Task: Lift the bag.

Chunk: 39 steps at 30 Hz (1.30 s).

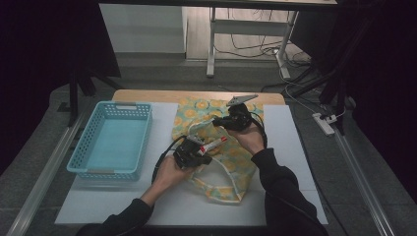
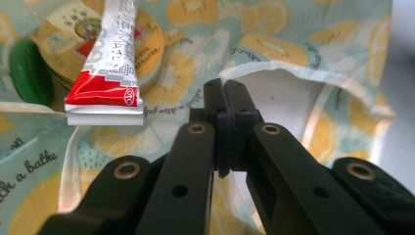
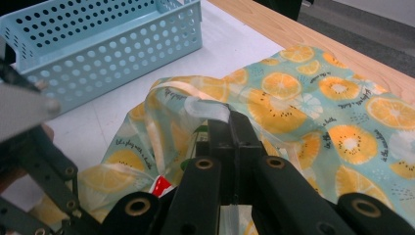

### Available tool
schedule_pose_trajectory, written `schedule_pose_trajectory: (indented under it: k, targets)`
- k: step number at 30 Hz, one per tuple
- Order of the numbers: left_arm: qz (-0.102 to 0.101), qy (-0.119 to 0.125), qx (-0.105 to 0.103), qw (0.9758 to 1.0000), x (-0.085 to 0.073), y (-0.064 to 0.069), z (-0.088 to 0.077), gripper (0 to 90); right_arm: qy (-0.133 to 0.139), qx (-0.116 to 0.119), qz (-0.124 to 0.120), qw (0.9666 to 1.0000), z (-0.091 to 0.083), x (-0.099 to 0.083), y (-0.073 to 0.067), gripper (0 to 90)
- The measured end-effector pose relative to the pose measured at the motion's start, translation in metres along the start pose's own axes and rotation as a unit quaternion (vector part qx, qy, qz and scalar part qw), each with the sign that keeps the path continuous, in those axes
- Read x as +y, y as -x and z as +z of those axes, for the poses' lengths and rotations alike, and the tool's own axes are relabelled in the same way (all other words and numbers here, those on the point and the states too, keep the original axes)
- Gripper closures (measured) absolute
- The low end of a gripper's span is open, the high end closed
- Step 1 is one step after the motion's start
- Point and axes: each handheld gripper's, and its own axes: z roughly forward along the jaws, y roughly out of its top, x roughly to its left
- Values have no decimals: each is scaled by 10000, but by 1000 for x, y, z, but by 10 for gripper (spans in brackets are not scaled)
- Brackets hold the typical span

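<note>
The fruit-print bag [image 2: 313, 44] carries small script among its orange and kiwi slices; in the left gripper view "a bathe" can be read on the cloth at the lower left, and more script below the tube runs upside down and cannot be made out. The red, white and silver tube [image 2: 110, 63] bears a round red logo near its crimped end and lines of print too small to read. It lies over a round yellow tin [image 2: 149, 39] with a printed label, just beside a green lid [image 2: 30, 71], all inside the bag's open mouth.

In the high view the bag [image 1: 231, 162] lies spread on the worktop [image 1: 290, 147], with a light blue perforated basket [image 1: 110, 140] well apart at its left.

The left tool [image 1: 209, 147] has its jaws together on nothing, next to the tube [image 1: 214, 144]. The right tool [image 1: 219, 122] is clamped on the bag's pale handle strap [image 3: 208, 108], holding the rim up; the strap's cream loop [image 3: 161, 93] arches between this tool and the basket [image 3: 103, 44].

The cloth is thin, pale teal, edged in cream binding.
</note>
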Motion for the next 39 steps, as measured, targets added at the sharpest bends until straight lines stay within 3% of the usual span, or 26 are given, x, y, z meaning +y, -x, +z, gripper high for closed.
schedule_pose_trajectory:
  k: [23, 39]
  targets:
    - [76, 681, 126, 9976, 46, -8, -74, 900, 87, 55, -363, 9993, -24, 26, -23, 900]
    - [159, 1101, 166, 9937, 79, -8, -116, 900, 274, 86, -522, 9982, -49, 52, -34, 900]
